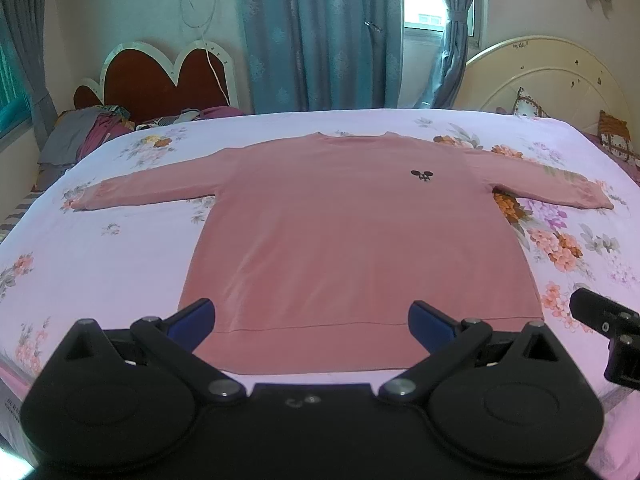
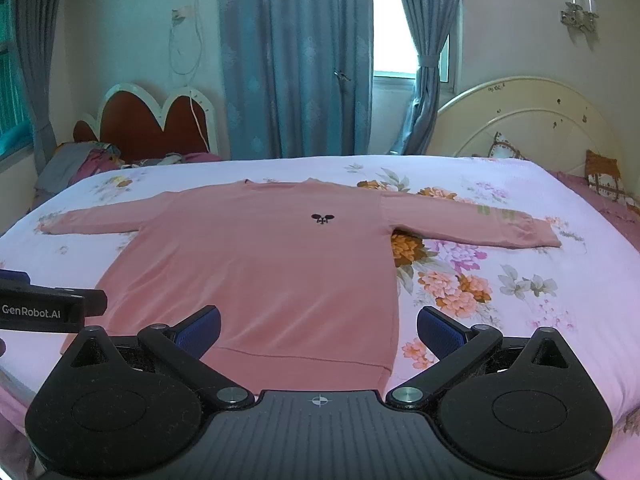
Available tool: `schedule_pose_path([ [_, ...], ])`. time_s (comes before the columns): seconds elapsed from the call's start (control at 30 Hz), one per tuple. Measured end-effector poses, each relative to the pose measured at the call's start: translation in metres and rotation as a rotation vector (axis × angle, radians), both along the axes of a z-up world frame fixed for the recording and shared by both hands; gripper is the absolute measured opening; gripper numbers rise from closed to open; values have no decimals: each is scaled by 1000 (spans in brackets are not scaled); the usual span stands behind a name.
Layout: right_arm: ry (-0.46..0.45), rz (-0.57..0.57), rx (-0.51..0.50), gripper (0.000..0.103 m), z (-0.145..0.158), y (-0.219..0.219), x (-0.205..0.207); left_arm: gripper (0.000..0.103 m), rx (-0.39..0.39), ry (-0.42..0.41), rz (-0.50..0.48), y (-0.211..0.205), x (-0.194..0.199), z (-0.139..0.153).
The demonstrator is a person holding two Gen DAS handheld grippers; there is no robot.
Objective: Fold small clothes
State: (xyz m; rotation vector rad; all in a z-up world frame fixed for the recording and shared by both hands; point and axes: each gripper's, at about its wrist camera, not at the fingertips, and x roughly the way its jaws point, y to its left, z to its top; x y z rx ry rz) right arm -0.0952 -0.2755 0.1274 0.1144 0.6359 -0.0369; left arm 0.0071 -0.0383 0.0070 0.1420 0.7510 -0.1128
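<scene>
A pink long-sleeved sweatshirt [image 1: 352, 240] lies flat and face up on the bed, sleeves spread to both sides, hem nearest me. A small black logo [image 1: 421, 176] sits on its chest. It also shows in the right wrist view [image 2: 256, 264]. My left gripper [image 1: 312, 320] is open and empty, hovering over the hem near its middle. My right gripper [image 2: 318, 330] is open and empty, over the hem's right corner. Part of the right gripper [image 1: 608, 332] shows at the left view's right edge, and part of the left gripper [image 2: 48, 306] at the right view's left edge.
The bed has a pale pink floral sheet [image 1: 120, 256]. A pile of clothes [image 1: 96, 128] lies at the far left by a red heart-shaped headboard [image 1: 160, 80]. A cream round headboard [image 1: 552, 76] with cushions stands far right. Blue curtains [image 1: 320, 32] hang behind.
</scene>
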Motion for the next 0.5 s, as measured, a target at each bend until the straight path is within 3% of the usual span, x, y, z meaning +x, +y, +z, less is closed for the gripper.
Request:
schedule_pose_path([
  [0.5, 1, -7, 3, 103, 1, 0, 12, 103, 1, 4, 5, 0, 5, -1],
])
